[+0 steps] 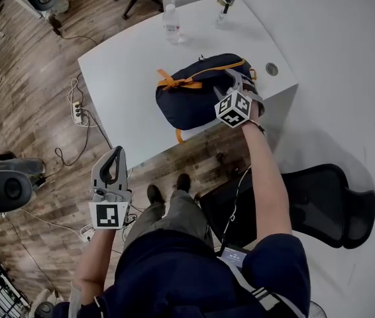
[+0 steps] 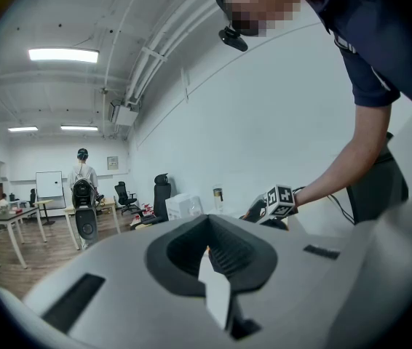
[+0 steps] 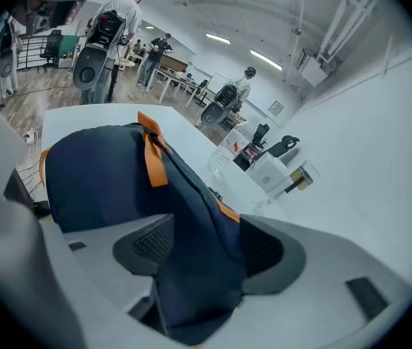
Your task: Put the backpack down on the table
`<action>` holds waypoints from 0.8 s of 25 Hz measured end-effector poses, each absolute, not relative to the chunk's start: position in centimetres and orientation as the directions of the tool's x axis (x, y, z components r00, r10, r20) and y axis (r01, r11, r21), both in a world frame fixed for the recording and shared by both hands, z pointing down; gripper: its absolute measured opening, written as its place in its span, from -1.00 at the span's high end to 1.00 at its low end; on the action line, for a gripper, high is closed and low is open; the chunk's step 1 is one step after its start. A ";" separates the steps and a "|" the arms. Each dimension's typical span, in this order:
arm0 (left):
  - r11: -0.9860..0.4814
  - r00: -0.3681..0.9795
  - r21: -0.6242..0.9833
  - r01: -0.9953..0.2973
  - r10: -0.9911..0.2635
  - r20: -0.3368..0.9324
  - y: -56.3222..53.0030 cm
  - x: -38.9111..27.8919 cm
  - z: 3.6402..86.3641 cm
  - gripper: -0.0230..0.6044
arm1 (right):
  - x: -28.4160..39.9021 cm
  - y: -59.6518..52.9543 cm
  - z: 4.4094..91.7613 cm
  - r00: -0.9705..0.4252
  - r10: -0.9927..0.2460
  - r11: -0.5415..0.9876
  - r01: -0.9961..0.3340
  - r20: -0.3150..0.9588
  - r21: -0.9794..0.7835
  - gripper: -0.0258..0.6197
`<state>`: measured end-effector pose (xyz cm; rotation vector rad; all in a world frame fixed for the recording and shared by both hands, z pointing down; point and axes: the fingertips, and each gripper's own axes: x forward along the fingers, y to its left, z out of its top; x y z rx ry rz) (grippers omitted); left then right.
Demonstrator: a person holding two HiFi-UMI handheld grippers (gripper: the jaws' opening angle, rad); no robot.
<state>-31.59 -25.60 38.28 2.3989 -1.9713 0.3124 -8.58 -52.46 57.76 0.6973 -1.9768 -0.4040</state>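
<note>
The navy backpack (image 1: 197, 95) (orange straps) lies on its side on the white table (image 1: 124, 61), near its edge.

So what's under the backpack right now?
The white table: the backpack lies on it near the front edge, with one orange strap hanging over. Anything between the bag and the tabletop is covered, so I can't tell.

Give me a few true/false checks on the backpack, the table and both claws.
1. The backpack lies on the table. True.
2. The left claw grips a backpack strap. False: it is shut and empty, out over the floor.
3. A bottle stands on the table beyond the backpack. True.
4. The right claw is clear of the backpack. False: backpack fabric sits between its parted jaws.
</note>
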 end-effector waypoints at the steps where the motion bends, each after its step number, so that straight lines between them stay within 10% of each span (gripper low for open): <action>1: -0.202 0.183 -0.110 -0.973 -0.969 0.165 -25.6 -31.5 38.3 0.92 | -8.6 -52.4 57.7 -0.373 -0.626 0.780 -0.307 0.685 0.546 0.02; 20: -0.214 0.199 -0.106 -0.971 -0.970 0.138 -25.6 -31.2 37.2 0.92 | -8.6 -51.4 51.3 -0.421 -0.719 0.694 -0.390 0.553 0.605 -0.27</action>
